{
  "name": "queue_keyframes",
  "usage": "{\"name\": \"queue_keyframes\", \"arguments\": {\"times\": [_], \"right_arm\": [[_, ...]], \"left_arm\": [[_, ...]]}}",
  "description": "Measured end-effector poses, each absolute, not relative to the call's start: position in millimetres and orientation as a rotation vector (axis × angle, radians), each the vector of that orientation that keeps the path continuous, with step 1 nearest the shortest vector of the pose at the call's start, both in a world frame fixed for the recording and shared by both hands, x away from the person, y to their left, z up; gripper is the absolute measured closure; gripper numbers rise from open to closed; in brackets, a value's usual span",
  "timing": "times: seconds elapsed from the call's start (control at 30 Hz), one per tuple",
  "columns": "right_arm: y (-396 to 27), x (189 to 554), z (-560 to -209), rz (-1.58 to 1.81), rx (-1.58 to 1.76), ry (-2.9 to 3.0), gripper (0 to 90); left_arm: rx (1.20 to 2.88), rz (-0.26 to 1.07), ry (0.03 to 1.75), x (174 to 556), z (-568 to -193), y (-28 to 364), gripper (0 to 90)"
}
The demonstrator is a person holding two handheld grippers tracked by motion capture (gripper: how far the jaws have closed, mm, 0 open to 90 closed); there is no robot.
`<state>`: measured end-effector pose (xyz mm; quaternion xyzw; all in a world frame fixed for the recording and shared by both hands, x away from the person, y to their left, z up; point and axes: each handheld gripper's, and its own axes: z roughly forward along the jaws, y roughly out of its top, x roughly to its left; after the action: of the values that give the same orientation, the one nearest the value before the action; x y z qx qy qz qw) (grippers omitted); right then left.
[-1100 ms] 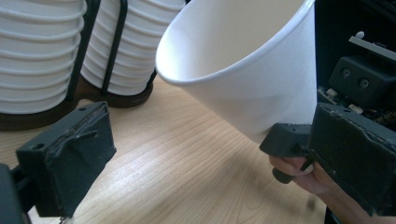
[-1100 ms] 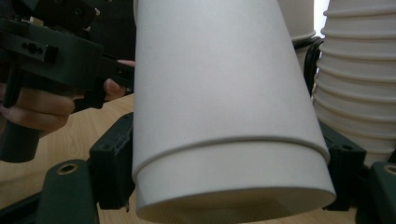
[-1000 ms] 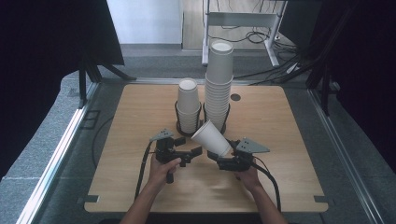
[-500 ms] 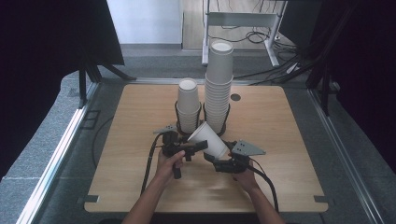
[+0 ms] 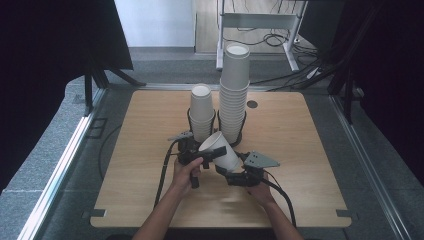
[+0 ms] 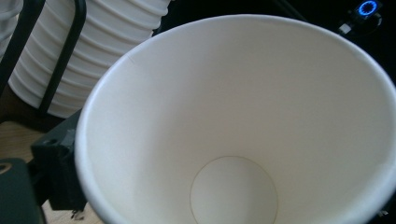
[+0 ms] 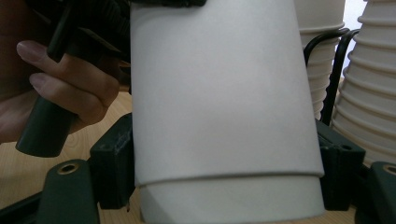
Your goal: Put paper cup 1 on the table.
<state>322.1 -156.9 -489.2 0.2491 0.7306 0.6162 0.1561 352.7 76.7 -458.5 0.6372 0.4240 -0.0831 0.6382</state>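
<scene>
A white paper cup (image 5: 220, 150) hangs tilted above the near middle of the wooden bench (image 5: 310, 150), its mouth turned toward the person's left and its base toward the right. In fact two nested cups show in the right gripper view, an inner one peeking out below the outer sleeve. The right gripper (image 5: 239, 176) grips the base end, one black pad pressed against each side of the cup wall. The left gripper (image 5: 209, 156) is at the rim; its jaws have just been closing with the rim between them, though whether they press on it I cannot tell. Just behind the cup stand two holders: a short stack of cups (image 5: 202, 111) and, beside it, a tall stack (image 5: 234, 90).
</scene>
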Motion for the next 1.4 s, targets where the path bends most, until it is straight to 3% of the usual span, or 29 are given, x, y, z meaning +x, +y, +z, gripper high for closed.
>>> {"name": "queue_keyframes", "arguments": {"times": [0.17,0.93,1.03,1.4], "right_arm": [[-156,323,-490,1.759,0.716,2.101,23.5],[-153,321,-491,1.725,0.701,2.114,21.9],[-152,321,-492,1.686,0.710,2.127,17.3],[-146,322,-498,1.599,0.729,2.207,15.2]], "left_arm": [[1.443,-0.188,0.937,351,-461,77,11.7],[1.523,-0.044,0.894,341,-451,72,12.6],[1.513,-0.040,0.888,340,-450,74,12.6],[1.545,0.080,0.895,334,-446,82,12.6]]}}
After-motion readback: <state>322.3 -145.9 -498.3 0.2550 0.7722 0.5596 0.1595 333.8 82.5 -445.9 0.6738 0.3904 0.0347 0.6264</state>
